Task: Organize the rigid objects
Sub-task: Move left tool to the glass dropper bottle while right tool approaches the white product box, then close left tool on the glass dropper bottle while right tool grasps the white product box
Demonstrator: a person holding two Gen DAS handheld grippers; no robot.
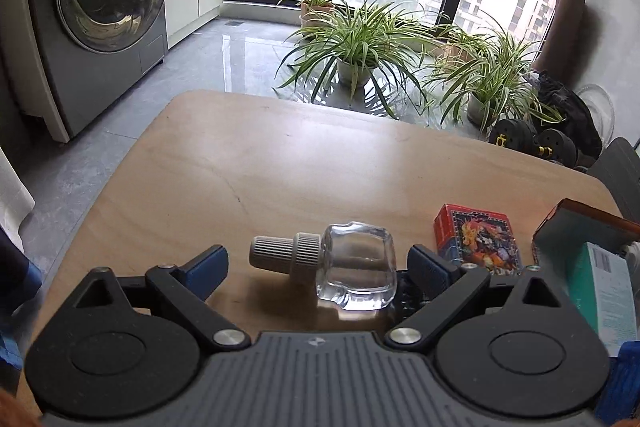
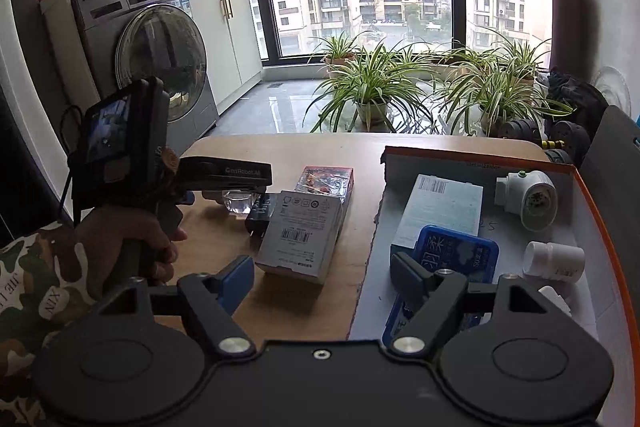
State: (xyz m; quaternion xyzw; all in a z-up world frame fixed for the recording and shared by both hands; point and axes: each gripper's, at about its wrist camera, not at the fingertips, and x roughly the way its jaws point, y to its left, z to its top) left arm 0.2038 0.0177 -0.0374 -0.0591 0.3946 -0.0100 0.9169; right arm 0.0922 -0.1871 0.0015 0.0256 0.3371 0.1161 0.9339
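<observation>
A clear glass bottle (image 1: 356,267) with a grey ribbed cap (image 1: 280,253) lies on its side on the wooden table (image 1: 280,155). My left gripper (image 1: 320,261) is open around it, and neither blue pad touches it. The right wrist view shows that gripper (image 2: 224,183) from the side, held by a hand (image 2: 132,239), with the bottle (image 2: 238,203) under it. My right gripper (image 2: 324,279) is open and holds nothing. It hovers near a white carton (image 2: 304,235) and the left wall of an orange-rimmed box (image 2: 592,211).
A red card box (image 1: 476,239) lies right of the bottle. The orange-rimmed box holds a teal carton (image 2: 440,207), a blue tin (image 2: 456,259), a white plug (image 2: 528,199) and a white pill bottle (image 2: 554,261). Beyond the table stand a washing machine (image 1: 100,7) and potted plants (image 1: 360,43).
</observation>
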